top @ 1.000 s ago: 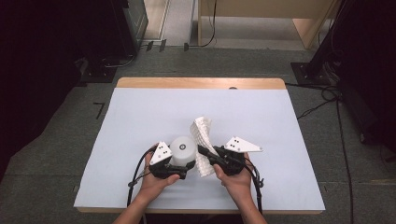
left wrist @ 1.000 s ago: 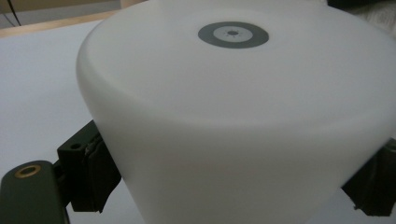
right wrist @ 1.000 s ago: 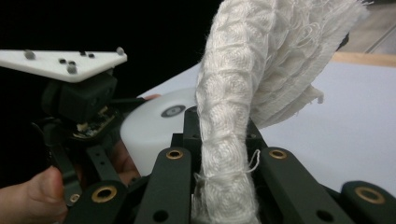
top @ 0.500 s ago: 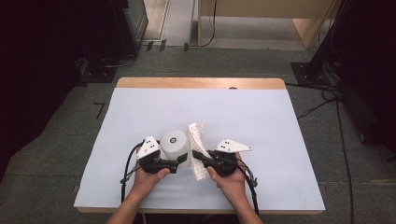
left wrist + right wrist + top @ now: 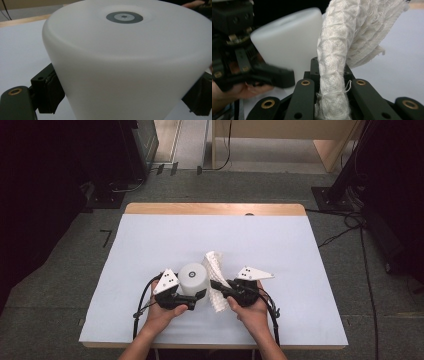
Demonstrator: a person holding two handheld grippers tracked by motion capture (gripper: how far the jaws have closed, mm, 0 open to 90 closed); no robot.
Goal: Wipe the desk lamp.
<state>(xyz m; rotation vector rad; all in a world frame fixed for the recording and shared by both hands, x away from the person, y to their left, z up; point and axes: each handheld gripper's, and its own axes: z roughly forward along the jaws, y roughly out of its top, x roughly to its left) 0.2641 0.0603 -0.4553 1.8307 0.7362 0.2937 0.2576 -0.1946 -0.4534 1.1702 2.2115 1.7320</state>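
Observation:
A white cup-like cylinder [image 5: 194, 277] with a grey ring on its top stands near the table's front edge. My left gripper [image 5: 194, 296] is shut on it. In the left gripper view the cylinder [image 5: 130, 62] sits between the two black pads [image 5: 48, 92], which press on its sides. Just right of it, my right gripper [image 5: 218, 286] is shut on a white woven cloth [image 5: 215, 267]. In the right gripper view the cloth [image 5: 337, 50] rises as a bunched strip from between the closed jaws of the right gripper [image 5: 332, 80], next to the cylinder [image 5: 287, 42].
A pale sheet [image 5: 280, 250] covers the table, with a wooden strip [image 5: 215, 209] along the far edge. Dark stands and cables [image 5: 350, 220] lie on the floor around the table. The person's hands [image 5: 252, 315] come in at the front edge.
Both hands drifted a little to the left with the cylinder and the cloth, then came back to about where they were. Neither grip has changed.

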